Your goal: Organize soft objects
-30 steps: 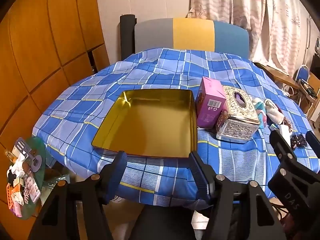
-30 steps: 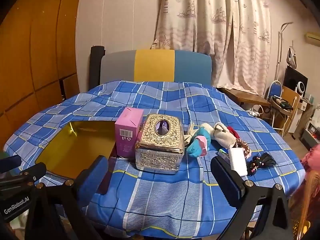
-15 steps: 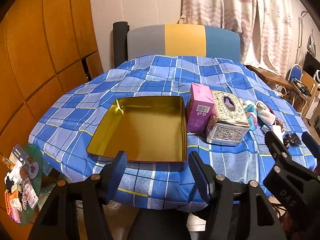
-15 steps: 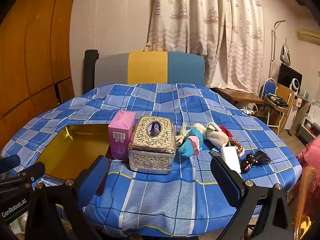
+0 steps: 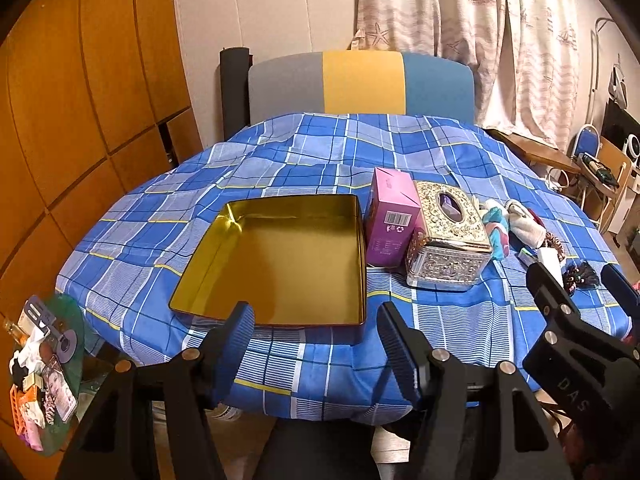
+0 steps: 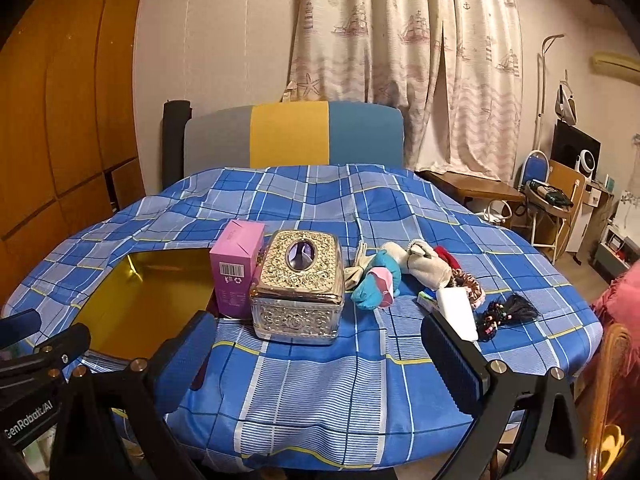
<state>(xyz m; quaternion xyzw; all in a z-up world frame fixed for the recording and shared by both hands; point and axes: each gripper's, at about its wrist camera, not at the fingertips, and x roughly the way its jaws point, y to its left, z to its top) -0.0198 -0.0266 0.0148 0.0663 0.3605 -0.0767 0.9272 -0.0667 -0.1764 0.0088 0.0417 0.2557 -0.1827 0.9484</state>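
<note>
**Two grippers poised at the near edge of a checked table**

Two grippers hang just off the near side of the table, both tilted down toward it, both with fingers spread apart and nothing between them. The left gripper [image 5: 316,332] faces the near wall of one gold tin tray [image 5: 360,264], whose inside is bare; the right gripper [image 6: 320,344] looks across at one ornate silver tissue box [image 6: 298,286]. In the left view the right gripper [image 5: 576,280] shows at the far right, short of the cloth's edge.

One blue checked tablecloth [image 6: 320,380] covers the round table. One pink carton [image 6: 236,268] stands upright between tray and tissue box, close against both. The soft things lie in a loose heap right of the tissue box: one teal and pink sock bundle [image 6: 376,284], one cream sock bundle [image 6: 424,264], a red piece behind it, and one white tube [image 6: 456,312] beside a dark tassel of hair ties [image 6: 504,314].

Beyond the table stand one grey, yellow and blue headboard [image 6: 292,138], a ship-print curtain [image 6: 404,40] and wooden wall panels [image 5: 80,100].
</note>
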